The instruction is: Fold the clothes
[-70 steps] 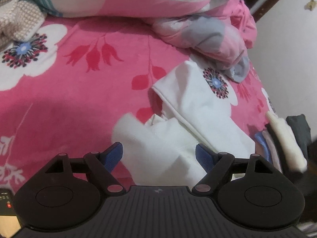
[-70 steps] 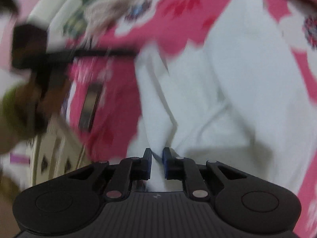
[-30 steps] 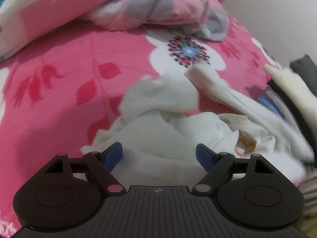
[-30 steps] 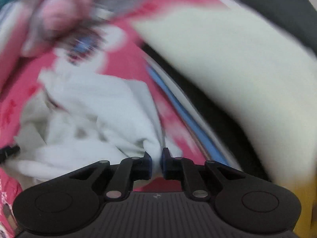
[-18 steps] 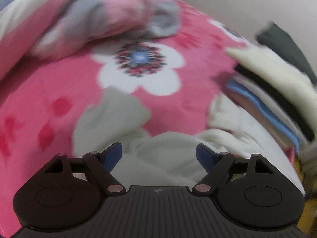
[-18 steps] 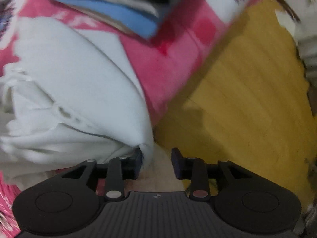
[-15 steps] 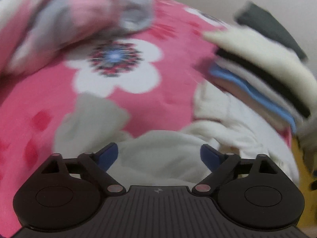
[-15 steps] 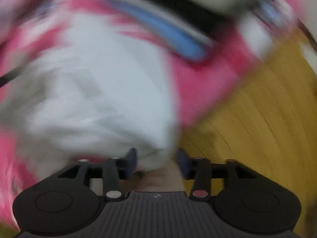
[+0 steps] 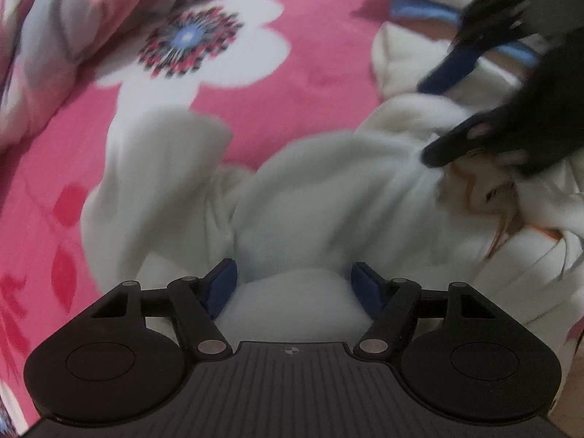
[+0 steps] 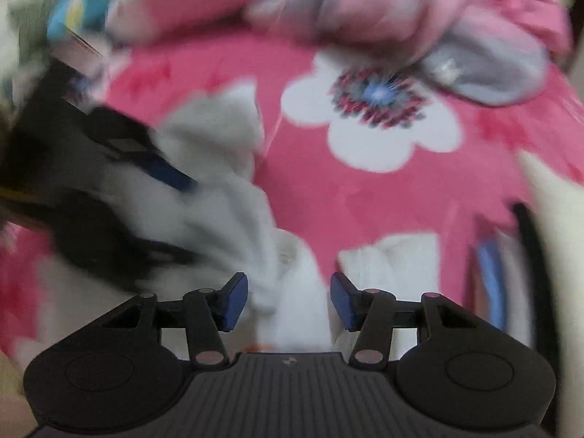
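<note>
White shirt (image 9: 321, 197) lies crumpled on the pink flowered bedspread (image 9: 299, 116), filling the lower middle and right of my left view and the lower left and middle of my right view. What has changed: about a second ago my right tongs (image 10: 289, 301) were pinched shut on a bunch of this cloth and carrying it toward the bed's edge; now their blue pads (image 10: 233, 303) stand apart, with a ridge of the white cloth between them but not squeezed. So I have let go, and the shirt has been dropped in a new spot, near the stack of folded clothes (image 10: 511, 266) at the right edge of the right view. My left tongs (image 9: 294, 290) are wide open as they were throughout, a soft bulge of cloth sitting between the pads (image 9: 219, 288), none of it clamped. In the upper right of the left view my other tongs show as a dark blur over the cloth.

For the task, I judge that this means the shirt is only moved, not folded: it is a heap and needs spreading flat before any fold.

As for writing, I see faint orange marks on the cloth at the right of the left view, perhaps a print, too blurred to read; no brand or label is legible anywhere
</note>
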